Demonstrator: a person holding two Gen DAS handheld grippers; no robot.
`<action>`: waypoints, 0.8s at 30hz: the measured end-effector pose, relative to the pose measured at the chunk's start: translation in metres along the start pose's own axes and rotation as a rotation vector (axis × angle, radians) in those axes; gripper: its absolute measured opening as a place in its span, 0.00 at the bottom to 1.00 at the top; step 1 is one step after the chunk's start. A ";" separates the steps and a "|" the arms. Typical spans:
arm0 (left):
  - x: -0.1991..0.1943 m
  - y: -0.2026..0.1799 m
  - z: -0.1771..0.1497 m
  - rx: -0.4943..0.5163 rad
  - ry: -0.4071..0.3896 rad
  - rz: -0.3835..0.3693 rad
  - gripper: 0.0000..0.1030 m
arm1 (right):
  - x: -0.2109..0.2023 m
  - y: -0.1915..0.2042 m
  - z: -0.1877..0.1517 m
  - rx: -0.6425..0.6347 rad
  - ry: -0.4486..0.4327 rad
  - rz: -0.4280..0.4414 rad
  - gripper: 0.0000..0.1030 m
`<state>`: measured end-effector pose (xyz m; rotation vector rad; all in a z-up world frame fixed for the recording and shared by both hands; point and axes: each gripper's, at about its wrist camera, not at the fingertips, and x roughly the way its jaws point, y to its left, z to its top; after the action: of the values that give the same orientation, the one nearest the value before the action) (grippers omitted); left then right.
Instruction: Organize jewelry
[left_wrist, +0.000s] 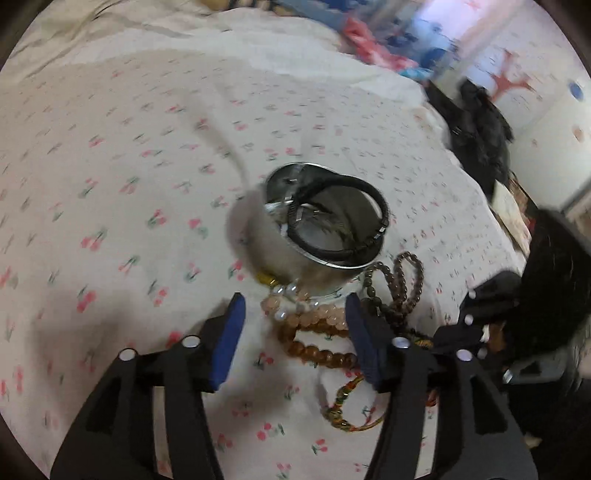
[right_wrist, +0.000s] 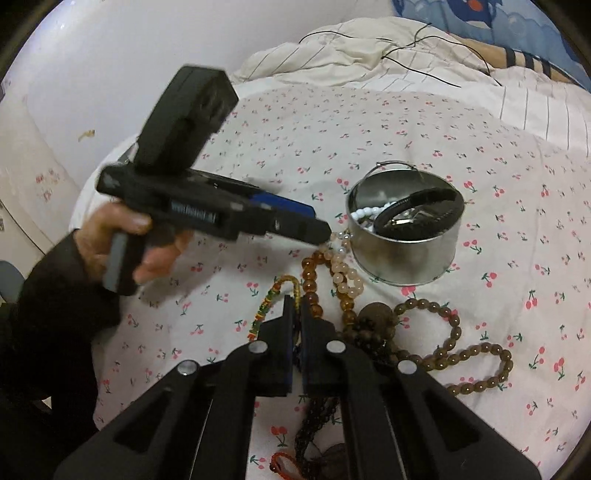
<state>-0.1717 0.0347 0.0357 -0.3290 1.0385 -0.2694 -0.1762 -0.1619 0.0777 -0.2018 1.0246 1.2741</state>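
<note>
A: Grippers first: what are they doing?
B: Left gripper (left_wrist: 295, 306) is spread wide over the pale beads (left_wrist: 317, 314), likely lining up a pick. Right gripper (right_wrist: 297, 306) is pinched almost closed; whether it grips the brown beads (right_wrist: 314, 291) I cannot tell.
A: And beyond them?
B: More strands lie on the bed (right_wrist: 517, 206) beside the tin (right_wrist: 402, 251), which already holds a black band (right_wrist: 424, 199) and white beads (right_wrist: 369, 212).

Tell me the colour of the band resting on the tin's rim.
Black band, leaning across the silver tin; clearest in the right wrist view.
</note>
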 end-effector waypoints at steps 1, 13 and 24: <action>0.005 0.001 0.001 0.021 0.014 0.013 0.58 | -0.001 -0.003 0.000 0.008 -0.003 0.003 0.04; 0.024 -0.006 -0.006 0.096 0.048 -0.066 0.07 | -0.018 -0.024 0.001 0.062 -0.038 0.003 0.04; -0.030 -0.023 -0.003 0.123 -0.041 -0.084 0.07 | -0.049 -0.033 0.014 0.104 -0.139 0.033 0.04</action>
<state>-0.1906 0.0242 0.0668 -0.2667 0.9641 -0.3992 -0.1375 -0.1983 0.1080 -0.0159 0.9747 1.2426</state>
